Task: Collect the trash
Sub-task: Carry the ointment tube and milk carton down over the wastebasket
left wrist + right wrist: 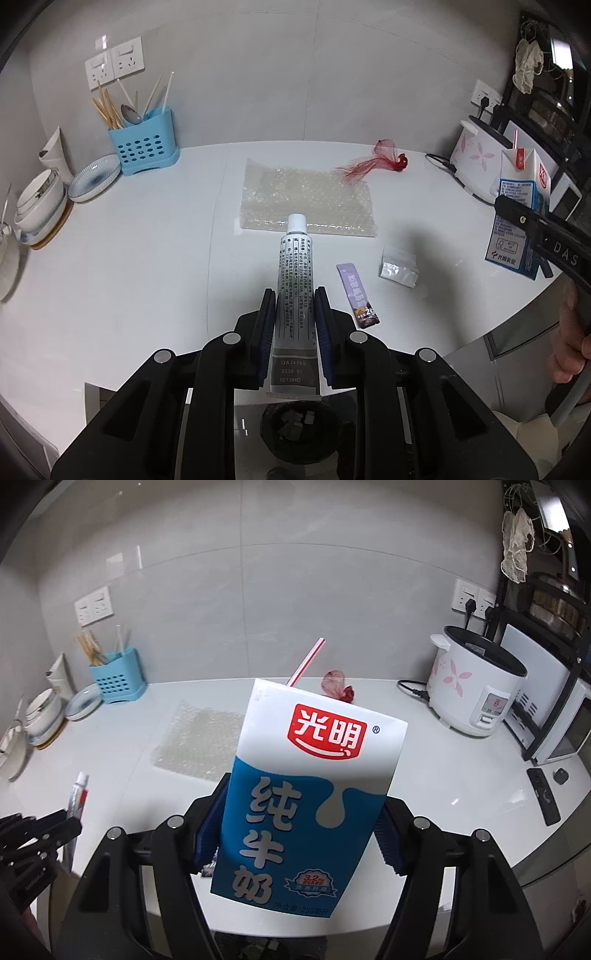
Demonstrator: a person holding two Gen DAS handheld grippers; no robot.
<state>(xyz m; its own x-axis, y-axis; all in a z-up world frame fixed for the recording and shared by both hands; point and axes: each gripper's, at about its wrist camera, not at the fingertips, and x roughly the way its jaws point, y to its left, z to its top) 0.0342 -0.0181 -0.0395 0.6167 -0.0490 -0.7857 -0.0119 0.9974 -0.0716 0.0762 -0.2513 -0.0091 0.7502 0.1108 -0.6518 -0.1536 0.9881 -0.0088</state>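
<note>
My left gripper (294,306) is shut on a grey tube with a white cap (294,295), held lifted over the white counter (129,266). My right gripper (301,812) is shut on a blue and white milk carton (306,805) with a red-striped straw (306,662), also off the counter. The left wrist view shows that carton (517,206) at the right edge. On the counter lie a sheet of bubble wrap (308,197), a red net (373,162), a purple sachet (360,295) and a small clear bag (399,267).
A blue cutlery holder (146,147) and stacked bowls and plates (48,206) stand at the back left. A white rice cooker (476,686) and a black rack (546,646) fill the right. A black remote (543,797) lies near the right edge. A dark bin with scraps (295,428) sits below.
</note>
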